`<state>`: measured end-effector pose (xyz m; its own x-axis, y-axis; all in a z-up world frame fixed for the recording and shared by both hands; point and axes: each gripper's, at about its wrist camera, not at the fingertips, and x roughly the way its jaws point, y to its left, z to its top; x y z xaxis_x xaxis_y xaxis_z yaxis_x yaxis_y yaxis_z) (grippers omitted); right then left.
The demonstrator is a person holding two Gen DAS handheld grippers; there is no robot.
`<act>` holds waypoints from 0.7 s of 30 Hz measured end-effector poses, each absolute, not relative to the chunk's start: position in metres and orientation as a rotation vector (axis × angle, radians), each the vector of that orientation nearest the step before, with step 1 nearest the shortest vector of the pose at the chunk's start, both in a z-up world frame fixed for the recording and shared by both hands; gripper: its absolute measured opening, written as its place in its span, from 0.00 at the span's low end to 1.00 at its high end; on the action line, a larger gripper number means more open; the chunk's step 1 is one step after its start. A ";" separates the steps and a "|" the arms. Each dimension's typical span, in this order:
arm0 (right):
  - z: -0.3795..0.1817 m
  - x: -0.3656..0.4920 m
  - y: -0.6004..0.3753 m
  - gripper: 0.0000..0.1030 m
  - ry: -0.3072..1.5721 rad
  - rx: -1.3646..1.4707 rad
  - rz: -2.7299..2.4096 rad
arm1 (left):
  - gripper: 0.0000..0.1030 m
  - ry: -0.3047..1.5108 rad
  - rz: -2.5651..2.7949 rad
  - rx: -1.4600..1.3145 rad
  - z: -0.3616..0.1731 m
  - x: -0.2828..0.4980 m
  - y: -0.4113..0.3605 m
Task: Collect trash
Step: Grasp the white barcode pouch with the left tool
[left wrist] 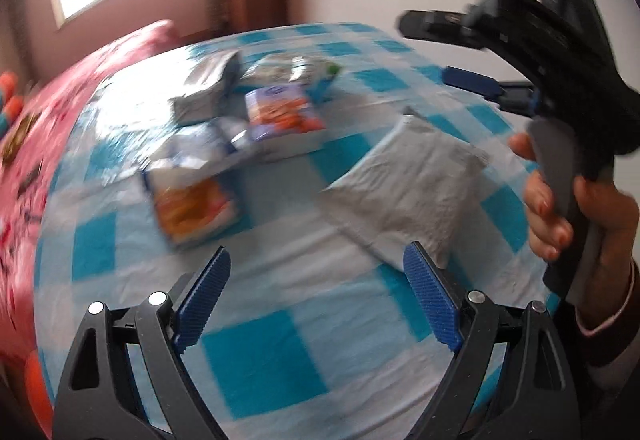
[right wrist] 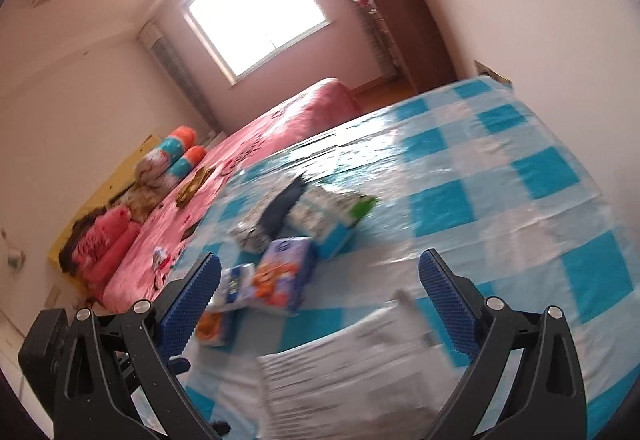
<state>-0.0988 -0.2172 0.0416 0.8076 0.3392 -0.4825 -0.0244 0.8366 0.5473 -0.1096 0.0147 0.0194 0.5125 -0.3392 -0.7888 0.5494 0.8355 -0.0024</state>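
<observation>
I hold both grippers, left (left wrist: 316, 296) and right (right wrist: 320, 304), fingers spread and empty, above the checked counter (left wrist: 256, 360). Snack wrappers (left wrist: 192, 207) cluster left of the grey bag (left wrist: 404, 187); pink bed (right wrist: 256, 143) beyond.

Motion blur smears the print on the crumpled snack wrappers (left wrist: 208, 143) beside the flat grey plastic mailer bag (left wrist: 404, 191); that bag's near end is cut off in the right wrist view.
</observation>
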 end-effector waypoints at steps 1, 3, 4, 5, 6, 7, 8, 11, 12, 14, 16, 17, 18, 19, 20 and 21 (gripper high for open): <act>0.039 -0.097 -0.224 0.95 0.609 0.573 0.198 | 0.86 0.883 -0.571 0.286 0.021 -0.108 0.006; 0.036 -0.095 -0.234 0.95 0.607 0.603 0.192 | 0.86 0.891 -0.623 0.304 0.022 -0.105 -0.006; 0.035 -0.095 -0.239 0.95 0.605 0.619 0.190 | 0.86 0.903 -0.653 0.315 0.022 -0.102 -0.014; 0.034 -0.094 -0.243 0.95 0.601 0.632 0.192 | 0.86 0.916 -0.680 0.334 0.021 -0.100 -0.023; 0.033 -0.094 -0.246 0.95 0.599 0.642 0.194 | 0.86 0.924 -0.703 0.357 0.020 -0.098 -0.032; 0.033 -0.094 -0.247 0.95 0.597 0.647 0.194 | 0.86 0.926 -0.717 0.374 0.020 -0.098 -0.038; 0.033 -0.094 -0.249 0.95 0.595 0.653 0.196 | 0.86 0.929 -0.735 0.396 0.020 -0.097 -0.044; 0.032 -0.093 -0.256 0.95 0.593 0.672 0.196 | 0.86 0.939 -0.771 0.447 0.018 -0.092 -0.061; 0.031 -0.093 -0.259 0.95 0.594 0.678 0.192 | 0.86 0.945 -0.781 0.458 0.017 -0.090 -0.067; 0.030 -0.093 -0.262 0.95 0.595 0.698 0.192 | 0.86 0.952 -0.792 0.468 0.015 -0.087 -0.073; 0.028 -0.094 -0.267 0.95 0.596 0.717 0.196 | 0.86 0.955 -0.795 0.490 0.013 -0.083 -0.079; 0.027 -0.094 -0.269 0.95 0.597 0.721 0.197 | 0.86 0.956 -0.797 0.506 0.012 -0.081 -0.082; 0.027 -0.094 -0.270 0.95 0.596 0.722 0.198 | 0.86 0.960 -0.805 0.514 0.012 -0.080 -0.085; 0.027 -0.093 -0.272 0.95 0.595 0.723 0.199 | 0.86 0.962 -0.809 0.517 0.012 -0.079 -0.085; 0.027 -0.093 -0.273 0.95 0.594 0.724 0.202 | 0.86 0.966 -0.817 0.526 0.012 -0.077 -0.088; 0.027 -0.093 -0.273 0.95 0.593 0.727 0.207 | 0.86 0.970 -0.824 0.535 0.012 -0.076 -0.091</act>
<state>-0.0929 -0.2735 0.0273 0.8177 0.3756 -0.4362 0.0229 0.7360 0.6766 -0.0757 -0.0911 0.0119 0.3111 -0.3649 -0.8775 0.8067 0.5896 0.0409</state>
